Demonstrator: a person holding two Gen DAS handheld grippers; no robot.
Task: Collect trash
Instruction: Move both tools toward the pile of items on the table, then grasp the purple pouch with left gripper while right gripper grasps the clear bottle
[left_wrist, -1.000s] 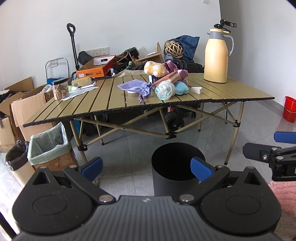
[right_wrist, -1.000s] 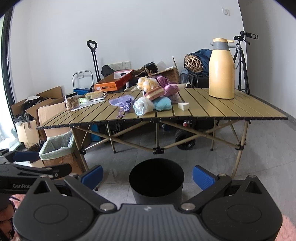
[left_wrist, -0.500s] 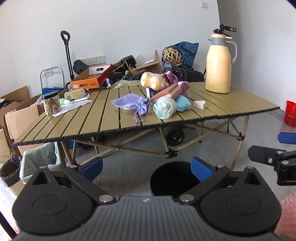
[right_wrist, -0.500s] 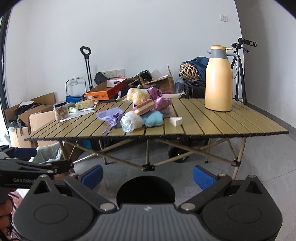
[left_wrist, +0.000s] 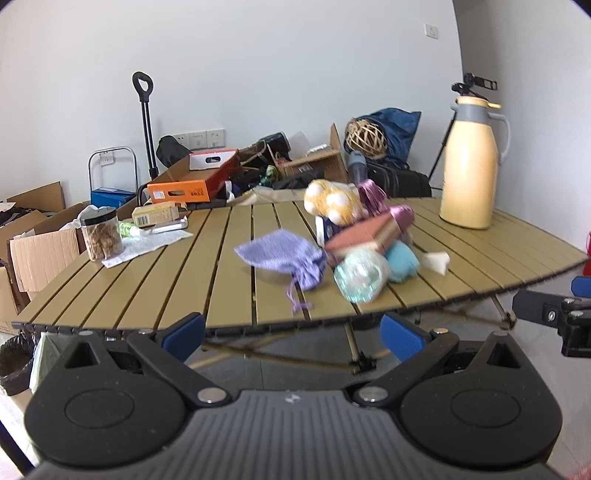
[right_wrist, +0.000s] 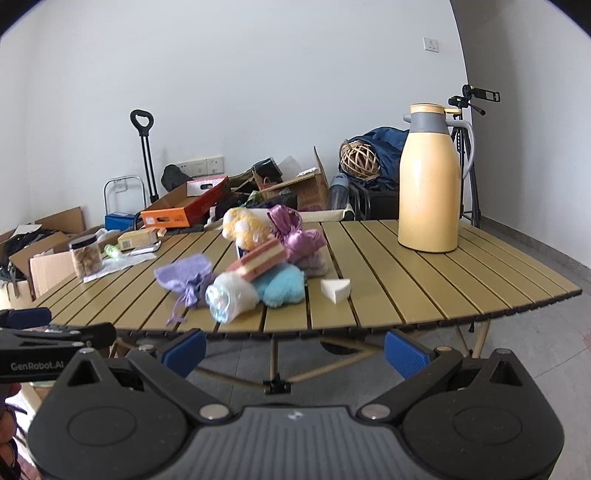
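A pile of trash lies mid-table: a purple drawstring pouch (left_wrist: 282, 258) (right_wrist: 186, 275), a crumpled clear bottle (left_wrist: 360, 277) (right_wrist: 231, 297), a blue cloth (left_wrist: 402, 262) (right_wrist: 282, 288), a pink-striped box (left_wrist: 364, 234) (right_wrist: 258, 260), a yellow plush (left_wrist: 332, 201) (right_wrist: 245, 227), a shiny purple bag (right_wrist: 295, 234) and a white wedge (left_wrist: 437, 260) (right_wrist: 336, 290). My left gripper (left_wrist: 293, 334) is open and empty before the table's near edge. My right gripper (right_wrist: 295, 349) is open and empty, also short of the edge.
The slatted folding table (left_wrist: 177, 280) (right_wrist: 424, 280) also holds a tall yellow thermos (left_wrist: 469, 162) (right_wrist: 430, 179), a jar (left_wrist: 101, 234) and papers (left_wrist: 147, 242) at the left. Boxes and clutter stand behind. A lined bin (left_wrist: 14, 358) stands low left.
Both grippers have risen from floor level to the table's height and moved closer. The black bin that was below them has dropped out of view. Both stayed open.
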